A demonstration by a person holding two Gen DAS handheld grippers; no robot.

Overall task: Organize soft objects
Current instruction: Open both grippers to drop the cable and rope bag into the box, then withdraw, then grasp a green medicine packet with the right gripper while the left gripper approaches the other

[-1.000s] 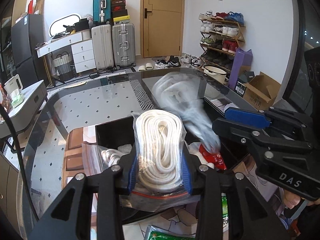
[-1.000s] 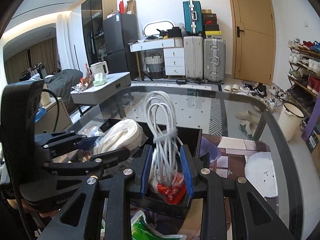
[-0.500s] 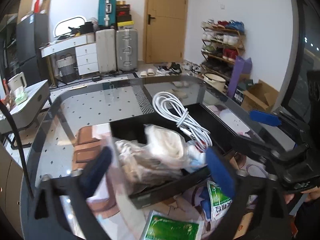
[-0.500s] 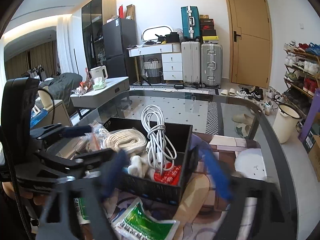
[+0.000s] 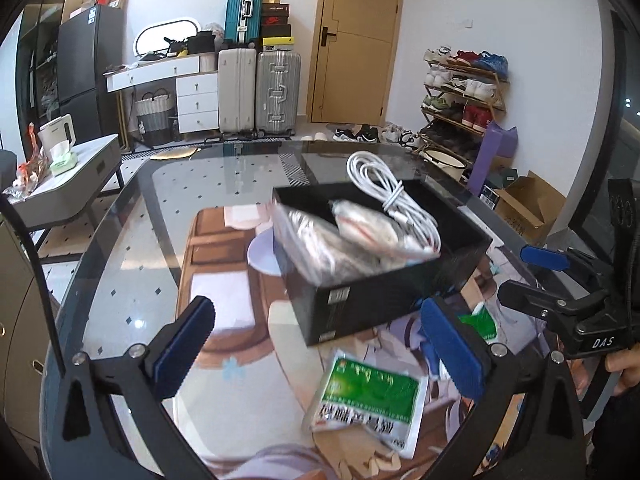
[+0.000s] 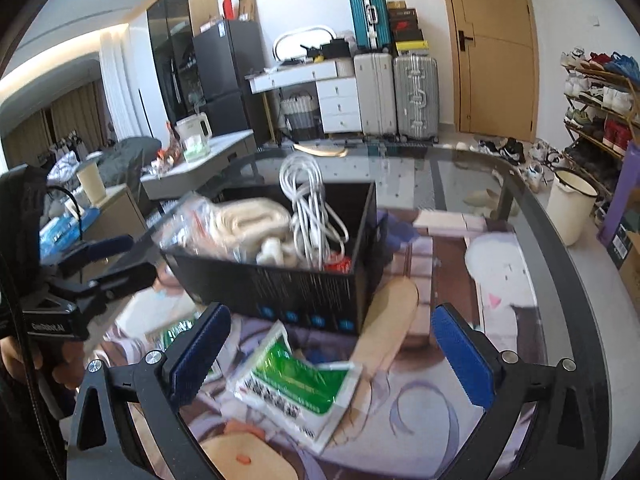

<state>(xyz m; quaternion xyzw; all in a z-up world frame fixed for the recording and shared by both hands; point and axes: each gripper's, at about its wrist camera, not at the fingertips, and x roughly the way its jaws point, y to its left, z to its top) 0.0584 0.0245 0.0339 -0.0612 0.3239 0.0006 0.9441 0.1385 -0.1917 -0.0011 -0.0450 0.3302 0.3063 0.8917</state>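
Note:
A black box (image 5: 384, 300) (image 6: 280, 288) stands on the glass table. Inside it lie a bagged coil of white rope (image 5: 360, 228) (image 6: 248, 220) and a bundled white cable (image 5: 384, 192) (image 6: 308, 204). My left gripper (image 5: 320, 344) is open and empty, drawn back on the near side of the box. My right gripper (image 6: 332, 348) is likewise open and empty in front of the box. A green-and-white packet (image 5: 368, 396) (image 6: 296, 384) lies flat on the table between the jaws of each gripper, untouched. A second green packet (image 5: 480, 322) (image 6: 176, 332) peeks out beside the box.
The glass table (image 5: 128, 280) has a dark rounded rim (image 6: 560, 240) and a printed mat (image 6: 440, 412) under the box. In the room behind are suitcases (image 5: 256, 88), a door (image 5: 356, 40) and a shoe rack (image 5: 464, 92). A hand (image 5: 628, 364) holds the right gripper's handle.
Both grippers let go, the left of the bagged rope and the right of the white cable, which now lie in the box. Both have opened wide and drawn back from the box.

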